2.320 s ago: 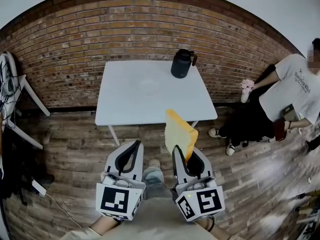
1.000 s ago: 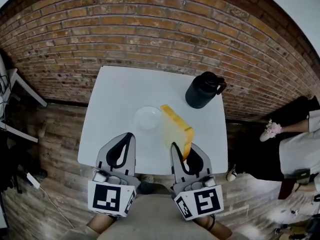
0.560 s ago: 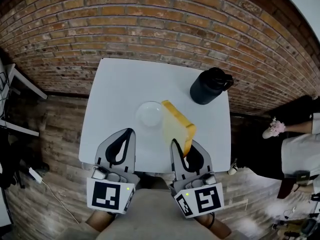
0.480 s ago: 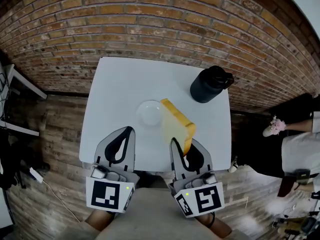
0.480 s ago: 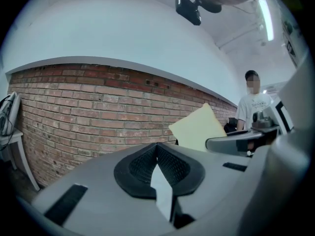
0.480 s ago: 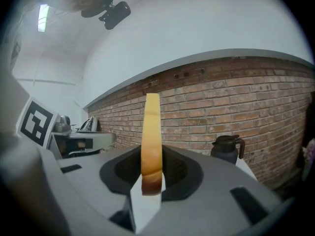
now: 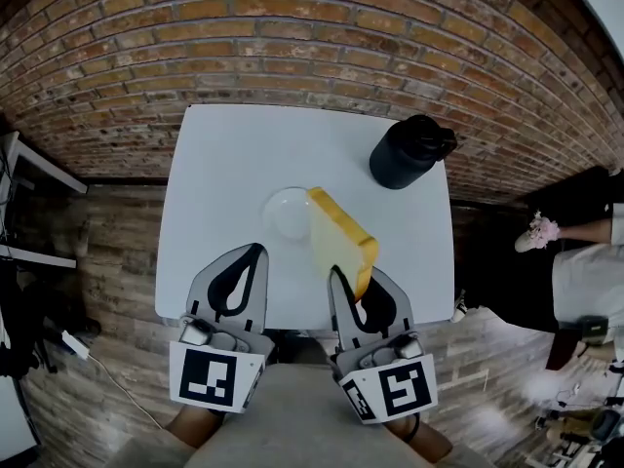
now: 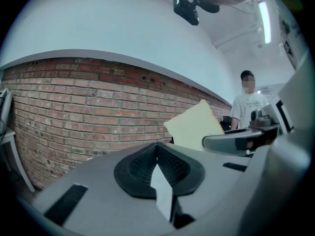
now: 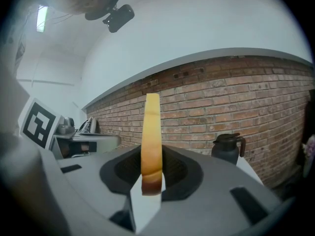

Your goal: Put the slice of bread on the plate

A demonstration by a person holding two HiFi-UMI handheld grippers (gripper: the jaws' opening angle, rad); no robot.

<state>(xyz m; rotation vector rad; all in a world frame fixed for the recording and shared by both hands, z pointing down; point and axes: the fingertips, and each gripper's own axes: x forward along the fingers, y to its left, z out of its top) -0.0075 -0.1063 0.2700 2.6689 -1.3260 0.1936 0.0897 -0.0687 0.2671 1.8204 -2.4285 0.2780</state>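
A yellow-crusted slice of bread (image 7: 341, 244) stands on edge, with my right gripper (image 7: 337, 274) shut on its lower end. It hangs above the white table (image 7: 219, 169), and in the head view its far corner overlaps the right rim of the small white plate (image 7: 283, 213). In the right gripper view the bread (image 9: 151, 136) rises upright between the pads of the right gripper (image 9: 149, 180). My left gripper (image 7: 254, 251) hovers over the table's near edge, left of the bread, shut and with nothing in it. The left gripper view shows its closed tips (image 8: 158, 147) and the bread (image 8: 196, 127) to the right.
A black jug (image 7: 407, 154) stands at the table's far right corner, and it also shows in the right gripper view (image 9: 226, 149). A brick wall (image 7: 292, 37) runs behind the table. A person (image 7: 595, 281) sits at the right. A white chair frame (image 7: 24, 169) stands at the left.
Both grippers and the bread have come from well short of the table to over its near edge. The bread now hangs beside the plate. In the last half second little has shifted.
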